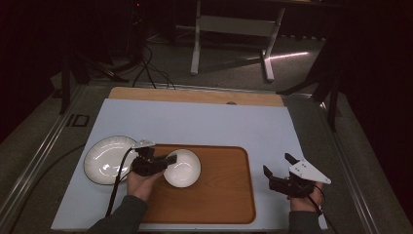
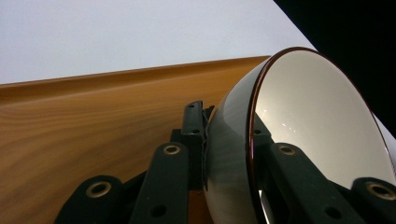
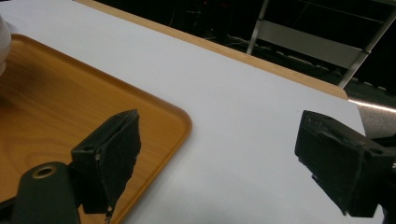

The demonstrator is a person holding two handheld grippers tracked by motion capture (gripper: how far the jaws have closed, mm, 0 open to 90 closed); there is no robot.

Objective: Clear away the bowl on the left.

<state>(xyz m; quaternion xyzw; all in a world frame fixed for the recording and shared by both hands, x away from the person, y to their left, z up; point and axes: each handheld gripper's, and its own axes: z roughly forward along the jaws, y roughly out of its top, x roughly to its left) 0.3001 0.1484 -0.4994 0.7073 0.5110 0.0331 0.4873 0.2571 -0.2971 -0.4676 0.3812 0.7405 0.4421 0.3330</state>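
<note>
Item: small white bowl point(image 1: 182, 168), sitting at the left end of the wooden tray point(image 1: 224, 195), rim being pinched by the left gripper point(image 1: 168, 161). Step: placing the bowl; next likely calling for release or setting level. Right gripper point(image 1: 276, 168) idling wide open over the tabletop point(image 1: 204, 122). White plate point(image 1: 104, 158) crowding the tray's left edge; right half offering room.

Wooden table point(image 1: 195, 95), overlaid by a pale blue mat point(image 1: 204, 124). On the mat: a wooden tray point(image 1: 219, 195) at front centre, a white plate point(image 1: 104, 161) touching its left edge.
</note>
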